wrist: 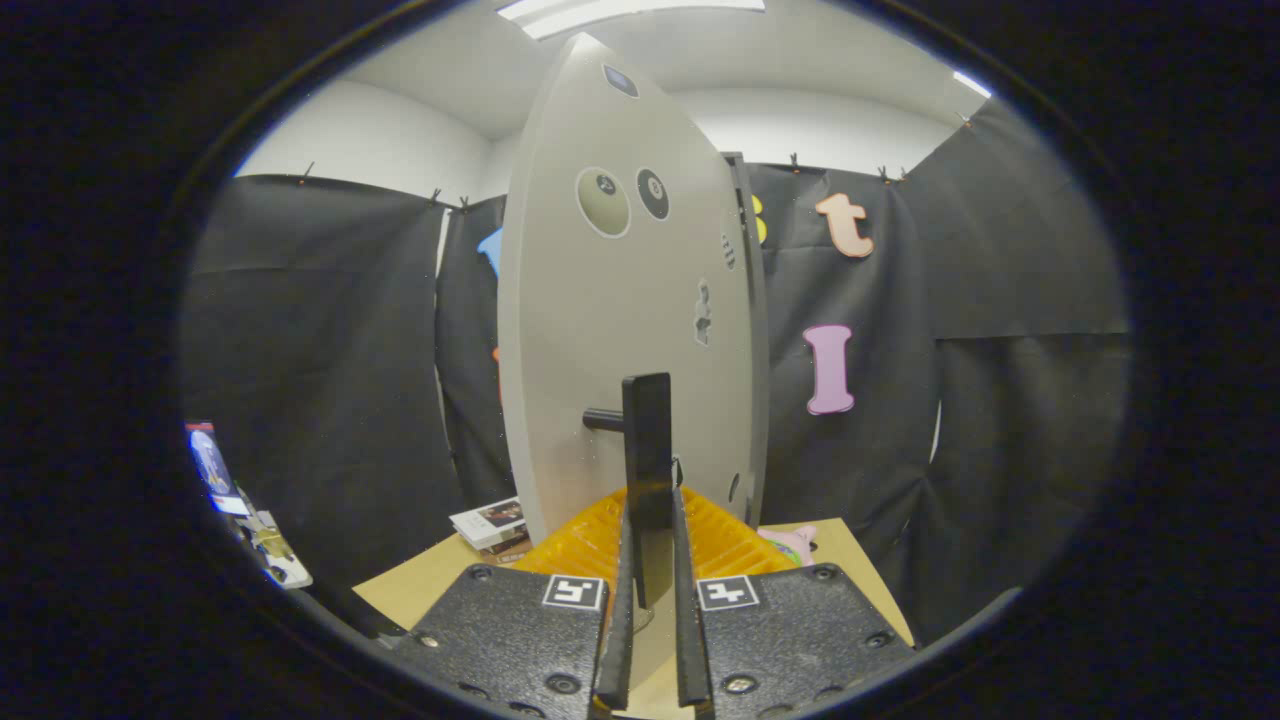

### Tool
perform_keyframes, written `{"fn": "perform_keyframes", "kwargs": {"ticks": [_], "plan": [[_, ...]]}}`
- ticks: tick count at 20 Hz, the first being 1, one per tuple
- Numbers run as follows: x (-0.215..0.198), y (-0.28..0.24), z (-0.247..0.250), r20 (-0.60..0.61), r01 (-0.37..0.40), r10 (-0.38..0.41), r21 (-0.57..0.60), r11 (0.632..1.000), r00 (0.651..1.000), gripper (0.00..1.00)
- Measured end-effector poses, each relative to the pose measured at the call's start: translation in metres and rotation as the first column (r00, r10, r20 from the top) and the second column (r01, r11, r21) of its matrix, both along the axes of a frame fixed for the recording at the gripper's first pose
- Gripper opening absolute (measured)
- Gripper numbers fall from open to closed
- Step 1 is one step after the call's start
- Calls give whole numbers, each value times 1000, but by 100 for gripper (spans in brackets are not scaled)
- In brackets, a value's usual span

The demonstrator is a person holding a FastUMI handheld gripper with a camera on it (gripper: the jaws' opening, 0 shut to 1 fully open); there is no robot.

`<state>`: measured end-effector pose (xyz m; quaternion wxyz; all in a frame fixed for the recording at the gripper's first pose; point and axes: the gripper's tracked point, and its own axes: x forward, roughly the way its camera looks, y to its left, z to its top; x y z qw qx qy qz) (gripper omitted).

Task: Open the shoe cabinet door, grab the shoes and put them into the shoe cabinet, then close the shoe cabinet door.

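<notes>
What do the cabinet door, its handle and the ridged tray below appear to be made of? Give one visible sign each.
Cabinet door: probably painted or laminated board, smooth matte grey. Handle, gripped between the gripper fingers: likely dark metal or plastic, flat with a faint sheen. Tray: seemingly moulded orange plastic, evenly ribbed.

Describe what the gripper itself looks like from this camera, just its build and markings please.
The gripper has two broad, rough-textured plates side by side, each fastened with round screws and carrying a small square black-and-white tag at its inner front corner. Two thin, flat fingers rise from between the plates and run forward close together, narrow edge up.
</notes>
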<state>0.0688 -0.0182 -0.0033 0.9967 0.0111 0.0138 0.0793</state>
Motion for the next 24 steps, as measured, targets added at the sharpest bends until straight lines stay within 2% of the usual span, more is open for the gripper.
{"fn": "perform_keyframes", "kwargs": {"ticks": [4,6,8,11,13,15,16,18,21,22,23,24], "plan": [[2,-30,3,35,130,-130,2,992,991,15],[1,-53,7,59,211,-210,-22,977,976,10],[-1,-74,16,111,273,-266,-53,961,958,9],[-1,-82,9,90,225,-223,-9,974,971,4],[-10,-103,8,86,262,-261,1,965,961,5],[-26,-122,10,105,334,-333,12,943,937,6],[-35,-122,11,117,339,-339,21,941,934,6],[-49,-103,9,126,275,-276,32,961,953,5],[-68,-85,3,127,209,-212,41,977,969,11],[-71,-78,0,130,189,-192,34,981,973,18],[-73,-66,-4,131,169,-171,24,985,977,27],[-75,-57,-10,125,155,-156,10,988,980,49]]}}
